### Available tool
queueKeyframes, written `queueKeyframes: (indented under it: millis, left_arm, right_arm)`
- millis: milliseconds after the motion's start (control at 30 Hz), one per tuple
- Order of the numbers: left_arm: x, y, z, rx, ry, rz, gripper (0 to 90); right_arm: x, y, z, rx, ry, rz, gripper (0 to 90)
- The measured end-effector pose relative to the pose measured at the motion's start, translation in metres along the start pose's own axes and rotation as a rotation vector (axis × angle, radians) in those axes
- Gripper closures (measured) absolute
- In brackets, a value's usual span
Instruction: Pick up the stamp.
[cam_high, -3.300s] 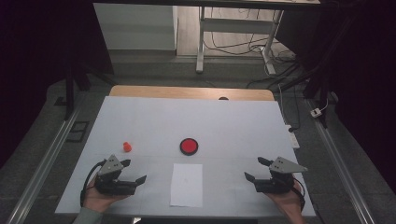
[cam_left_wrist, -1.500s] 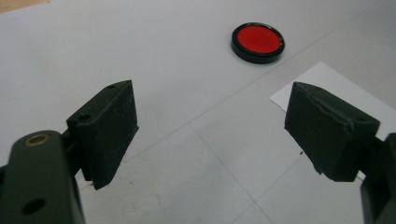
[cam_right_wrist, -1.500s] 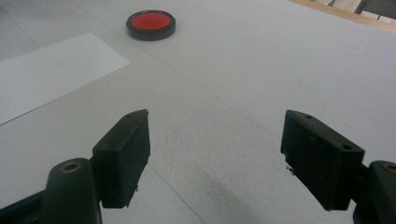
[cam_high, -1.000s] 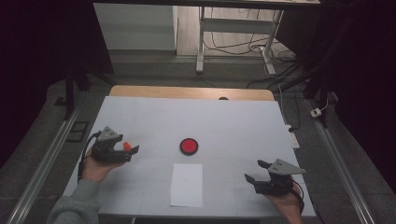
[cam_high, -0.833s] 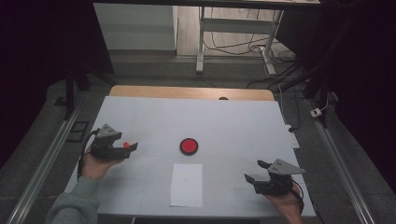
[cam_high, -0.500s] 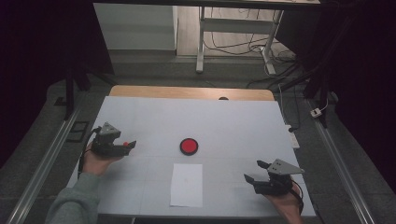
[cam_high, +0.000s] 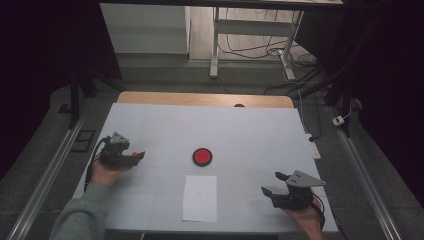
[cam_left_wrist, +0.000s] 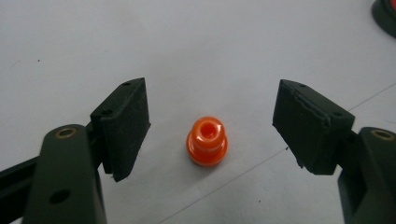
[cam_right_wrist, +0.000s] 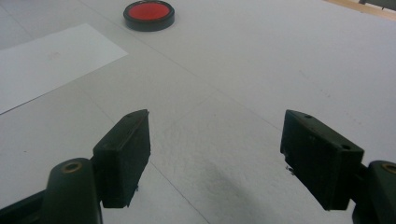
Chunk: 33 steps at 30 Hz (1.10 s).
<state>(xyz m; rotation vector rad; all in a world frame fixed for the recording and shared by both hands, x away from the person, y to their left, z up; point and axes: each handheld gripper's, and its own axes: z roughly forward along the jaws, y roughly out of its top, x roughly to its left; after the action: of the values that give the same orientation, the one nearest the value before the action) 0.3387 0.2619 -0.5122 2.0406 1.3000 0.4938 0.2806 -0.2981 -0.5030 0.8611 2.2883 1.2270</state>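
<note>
i am working at a white table (cam_high: 260, 125), holding a two-jaw gripper in each hand. my left gripper (cam_left_wrist: 212, 123) sits low over the left side of the table, and a small orange plastic piece (cam_left_wrist: 207, 141) stands upright on the surface between its jaws, touching neither pad. it looks like a stepped plug or cap: a wide round base, a narrower top, and a hollow in the middle. the jaws have just been closing in on it, but a clear gap remains on both sides, so nothing is held yet.

the piece looks light, rigid and glossy, so i judge it could slip or pop sideways if pinched off centre. the wider base seems the safest place to take hold, with the pads square on opposite sides and low to the table.

my right gripper (cam_right_wrist: 215, 156) rests near the right front edge, its jaws wide apart with nothing between them. a round red disc with a dark rim (cam_high: 202, 156) lies in the middle of the table, and a white sheet of paper (cam_high: 200, 198) lies just nearer than it.
</note>
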Motion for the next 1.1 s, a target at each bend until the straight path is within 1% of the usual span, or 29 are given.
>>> queueKeyframes:
  millis: [67, 167, 233, 267, 333, 367, 467, 567, 600, 633, 767, 867, 967, 1100]
  left_arm:
    - [0.001, -0.001, 0.002, 0.009, 0.007, -0.002, 27.7]
    - [0.001, -0.003, 0.003, 0.008, -0.001, 0.002, 30.3]
    - [0.001, -0.004, 0.004, 0.014, -0.003, 0.006, 31.7]
    - [0.001, -0.005, 0.005, 0.018, -0.005, 0.010, 33.0]
    - [0.001, -0.006, 0.007, 0.026, -0.007, 0.007, 33.8]
    - [0.001, -0.007, 0.008, 0.029, -0.006, 0.008, 36.5]
    - [0.002, -0.009, 0.010, 0.034, -0.010, 0.007, 38.8]
    - [0.002, -0.010, 0.010, 0.036, -0.003, 0.007, 42.8]
    - [0.002, -0.010, 0.010, 0.036, -0.001, 0.008, 45.6]
    - [0.001, -0.010, 0.011, 0.036, 0.001, 0.008, 45.6]
    - [0.002, -0.011, 0.011, 0.039, 0.007, 0.008, 51.2]
    - [0.003, -0.012, 0.011, 0.041, 0.007, 0.005, 52.8]
    - [0.003, -0.013, 0.011, 0.040, 0.003, 0.006, 56.4]
    - [0.003, -0.012, 0.010, 0.037, 0.001, 0.013, 57.3]
  right_arm:
    - [0.000, 0.000, 0.000, 0.000, 0.000, 0.000, 23.9]
    - [0.000, 0.000, 0.000, 0.005, -0.001, -0.004, 23.9]
    - [0.000, 0.000, 0.000, 0.008, -0.006, -0.005, 24.0]
    - [0.000, 0.000, 0.001, 0.008, 0.001, -0.007, 24.0]
    - [0.000, 0.000, 0.001, 0.011, -0.001, -0.010, 24.0]
    - [0.000, 0.000, 0.001, 0.012, -0.004, -0.009, 24.0]
    - [0.001, 0.000, 0.002, 0.009, -0.002, -0.009, 24.1]
    - [0.000, 0.000, 0.002, 0.007, 0.001, -0.007, 24.1]
    - [0.000, 0.000, 0.002, 0.011, 0.000, -0.009, 24.1]
    - [0.000, 0.000, 0.002, 0.011, 0.000, -0.009, 24.1]
    - [0.000, 0.000, 0.002, 0.012, 0.000, -0.010, 24.1]
    - [0.000, 0.000, 0.002, 0.012, -0.001, -0.009, 24.1]
    - [0.000, 0.000, 0.002, 0.013, -0.002, -0.009, 24.2]
    - [0.000, 0.000, 0.002, 0.015, 0.001, -0.007, 24.1]
